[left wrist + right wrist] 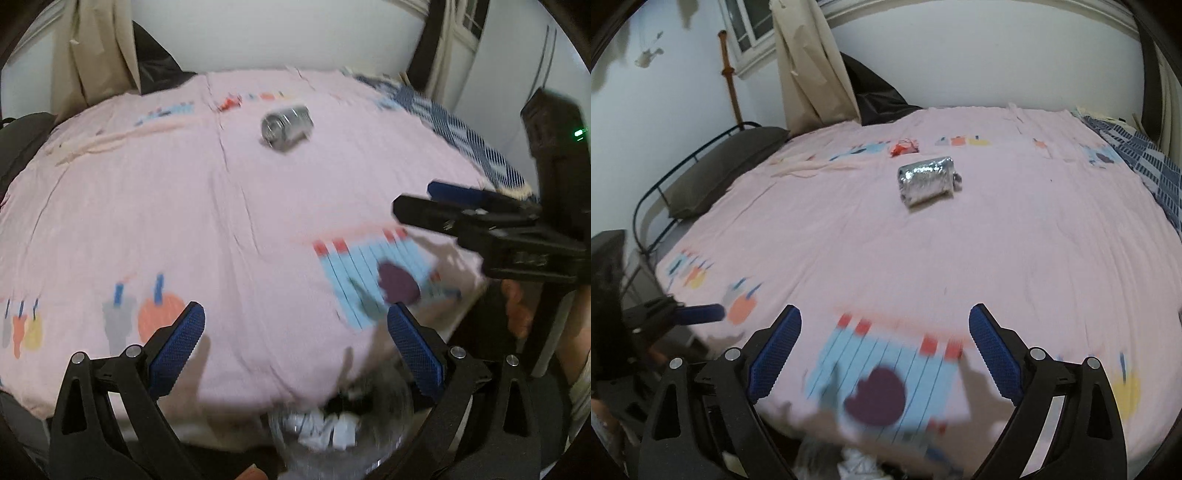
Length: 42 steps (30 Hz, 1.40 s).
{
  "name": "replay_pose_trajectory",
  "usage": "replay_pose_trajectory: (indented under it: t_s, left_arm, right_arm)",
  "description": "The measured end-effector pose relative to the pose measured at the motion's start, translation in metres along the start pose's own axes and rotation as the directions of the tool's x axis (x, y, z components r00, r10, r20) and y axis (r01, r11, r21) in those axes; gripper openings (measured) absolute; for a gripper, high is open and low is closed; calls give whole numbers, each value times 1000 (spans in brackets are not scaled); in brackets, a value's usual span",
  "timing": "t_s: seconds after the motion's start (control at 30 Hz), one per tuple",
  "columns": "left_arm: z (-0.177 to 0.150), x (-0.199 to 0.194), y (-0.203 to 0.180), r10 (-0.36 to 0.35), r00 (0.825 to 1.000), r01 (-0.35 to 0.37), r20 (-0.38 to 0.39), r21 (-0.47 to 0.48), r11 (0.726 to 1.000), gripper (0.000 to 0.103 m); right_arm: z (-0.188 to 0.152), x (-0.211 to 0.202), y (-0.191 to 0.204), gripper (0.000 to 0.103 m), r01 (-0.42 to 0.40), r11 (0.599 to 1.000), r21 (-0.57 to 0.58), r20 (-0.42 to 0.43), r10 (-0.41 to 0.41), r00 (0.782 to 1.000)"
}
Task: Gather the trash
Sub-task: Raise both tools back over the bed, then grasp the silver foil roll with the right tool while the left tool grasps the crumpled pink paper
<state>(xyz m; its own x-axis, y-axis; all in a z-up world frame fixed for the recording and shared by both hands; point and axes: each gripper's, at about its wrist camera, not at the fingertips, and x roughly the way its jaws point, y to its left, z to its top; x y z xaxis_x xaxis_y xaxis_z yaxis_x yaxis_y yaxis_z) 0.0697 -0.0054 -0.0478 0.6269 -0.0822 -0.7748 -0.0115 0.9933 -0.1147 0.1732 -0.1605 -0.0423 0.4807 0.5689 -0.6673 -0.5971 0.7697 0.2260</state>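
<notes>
A crumpled silver foil packet lies on the pink bed sheet, far ahead of both grippers. A small red wrapper lies just beyond it. My left gripper is open and holds nothing, above the bed's near edge. Below it sits a clear container holding white crumpled paper. My right gripper is open too, with only the sheet's print between its fingers. From the left wrist view the right gripper reaches in from the right.
A dark pillow lies against a metal bed rail on the left. A beige curtain and a dark bag stand behind the bed. A blue patterned blanket covers the right side. A hand shows behind the right gripper.
</notes>
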Motion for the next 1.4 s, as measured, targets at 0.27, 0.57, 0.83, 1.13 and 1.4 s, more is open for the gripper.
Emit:
replay_pose_trajectory:
  t_s: [0.27,0.57,0.83,1.13,1.4]
  left_arm:
    - [37,21,31,19,997,-14,81,-57,998,97]
    - [78,47,57,15,995,-8,95,-80,997,97]
    - [104,76,81,36,997,-28,71,-104,994,97]
    - [134,108,94,35,997,-30,62,-87,996,97]
    - [173,140,98,-4,998,12,67,-120,993,97]
  right_arm:
    - [51,56,-19,91,33,999,22,-8,-33,999]
    - [104,128,-31,93,33,999,15,-39,-33,999]
    - [132,191,-48,93,101,994,36,-94,-97,991]
    - [146,185,-79,67,53,985,165,-75,-41,996]
    - [160,140,-92,67,29,987,156,19,-32,999]
